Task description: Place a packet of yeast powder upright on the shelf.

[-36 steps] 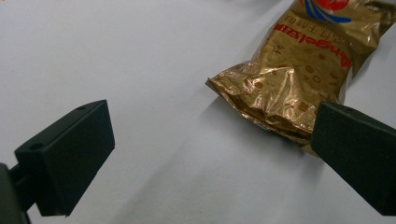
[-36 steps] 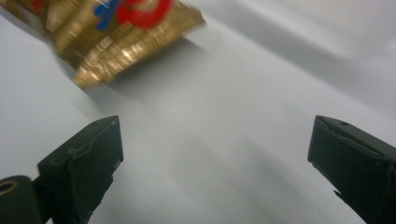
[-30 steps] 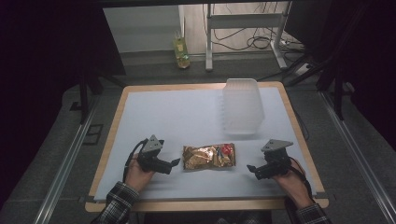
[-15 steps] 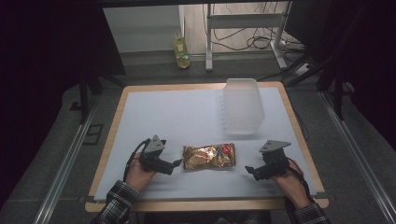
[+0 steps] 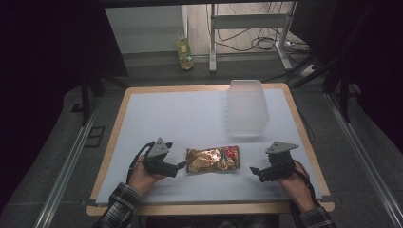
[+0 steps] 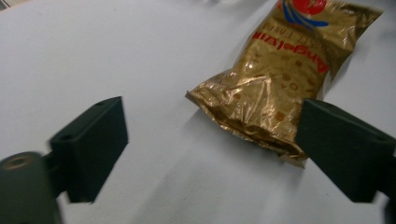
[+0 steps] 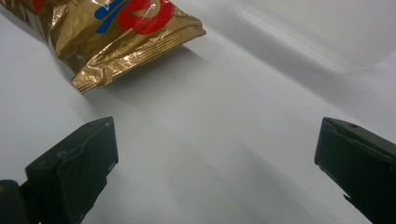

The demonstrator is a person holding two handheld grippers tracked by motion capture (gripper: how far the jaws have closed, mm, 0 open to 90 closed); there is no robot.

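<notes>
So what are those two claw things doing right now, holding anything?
Left gripper: open, jaws just been closing a little; snack bag end partly between them, not gripped.
Right gripper: open, holding nothing.

Your snack bag (image 5: 212, 159) is shiny gold with red letters and a red and blue picture at one end. Your table (image 5: 157, 118) is white with a light brown wood edge. The tub (image 5: 246, 108) is see-through and milky. Your sleeves (image 5: 119, 208) are dark checked with white lines.
</notes>
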